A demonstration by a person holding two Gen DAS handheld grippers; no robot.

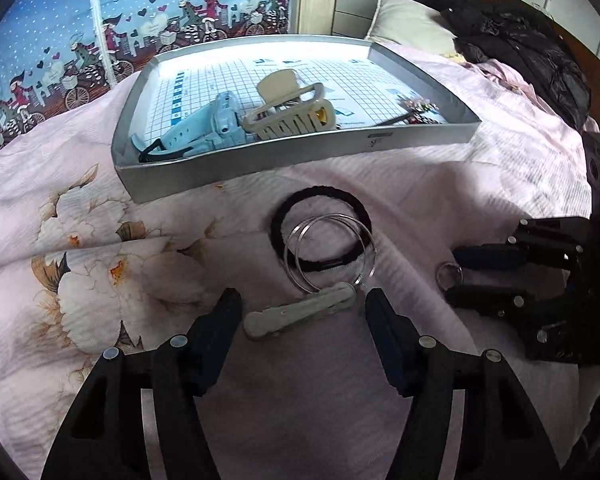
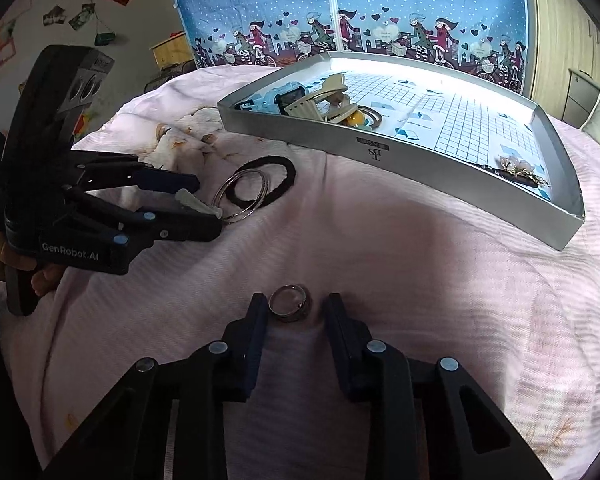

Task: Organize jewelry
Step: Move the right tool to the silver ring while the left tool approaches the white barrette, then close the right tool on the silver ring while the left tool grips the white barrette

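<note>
A silver tray [image 1: 228,168] [image 2: 420,166] lies on the pink bedspread and holds a blue watch [image 1: 204,128], a beige claw clip [image 1: 296,114] and a flowered pin [image 1: 418,106]. In front of it lie a black hair tie [image 1: 276,224], two thin silver bangles [image 1: 300,276] and a grey hair clip [image 1: 300,314]. My left gripper [image 1: 302,312] stands open around that clip. A silver ring [image 2: 290,303] sits on the cloth just ahead of my open right gripper [image 2: 294,312], between its tips.
Black clothing [image 1: 520,48] and a pillow [image 1: 412,20] lie at the bed's far right. A grey drawer unit [image 1: 354,12] and a blue cartoon-print wardrobe [image 2: 340,12] stand behind the bed. A hand [image 2: 4,256] holds the left gripper.
</note>
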